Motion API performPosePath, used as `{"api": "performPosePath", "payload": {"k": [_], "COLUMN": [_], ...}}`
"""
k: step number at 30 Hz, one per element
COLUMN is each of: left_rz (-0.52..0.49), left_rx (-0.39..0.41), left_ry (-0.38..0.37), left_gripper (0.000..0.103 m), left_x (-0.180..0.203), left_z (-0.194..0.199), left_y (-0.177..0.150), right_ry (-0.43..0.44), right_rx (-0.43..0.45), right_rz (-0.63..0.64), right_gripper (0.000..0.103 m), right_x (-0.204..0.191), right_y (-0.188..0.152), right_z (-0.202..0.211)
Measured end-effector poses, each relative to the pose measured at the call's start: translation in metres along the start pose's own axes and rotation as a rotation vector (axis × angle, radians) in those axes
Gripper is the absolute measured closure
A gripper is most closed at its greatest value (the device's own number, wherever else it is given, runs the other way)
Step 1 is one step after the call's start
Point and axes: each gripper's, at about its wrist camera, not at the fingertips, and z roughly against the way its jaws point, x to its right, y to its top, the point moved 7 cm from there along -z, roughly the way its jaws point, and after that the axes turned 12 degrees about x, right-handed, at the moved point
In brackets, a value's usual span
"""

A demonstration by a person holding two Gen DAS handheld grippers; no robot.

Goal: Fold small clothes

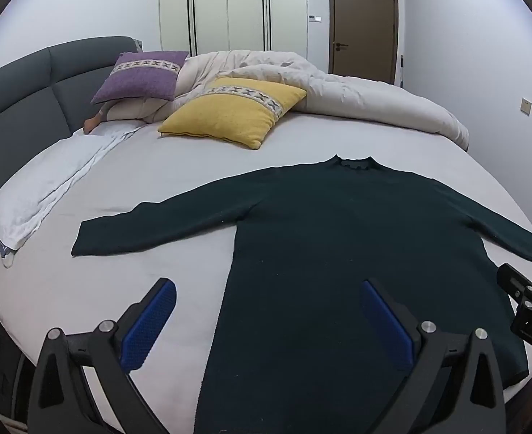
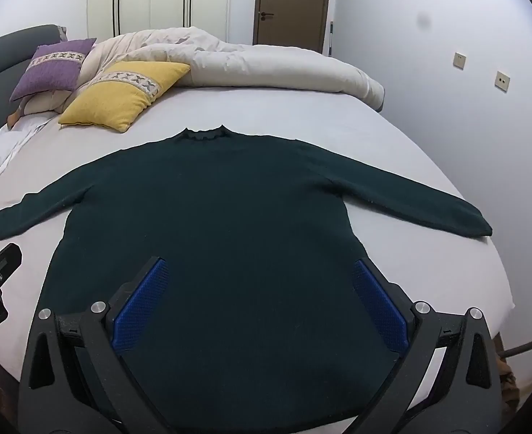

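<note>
Dark green sweater point(image 2: 208, 217) lay flat on bed point(image 2: 392, 144), sleeves spread, ready for folding; left gripper point(image 1: 267, 320) and right gripper point(image 2: 260, 302) hovered above hem, fingers wide, empty.

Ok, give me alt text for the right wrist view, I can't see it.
A dark green sweater lies flat on a bed, sleeves spread, collar at the far end. The right gripper hangs open over its lower half, holding nothing. Beyond are a yellow pillow, a purple pillow and a bunched duvet.
</note>
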Motion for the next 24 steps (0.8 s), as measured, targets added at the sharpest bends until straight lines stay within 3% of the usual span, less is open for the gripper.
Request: {"api": "performPosePath", "payload": {"k": [24], "left_rz": [-0.004], "left_rx": [0.000], "left_ry": [0.008], "left_gripper": [0.000], "left_x": [-0.0012], "left_z": [0.0010], "left_y": [-0.0019], "right_ry": [0.010], "right_rx": [-0.007], "right_rz": [0.007], "right_gripper": [0.000], "right_x": [-0.0015], "right_y": [-0.0004], "right_z": [0.0002]}}
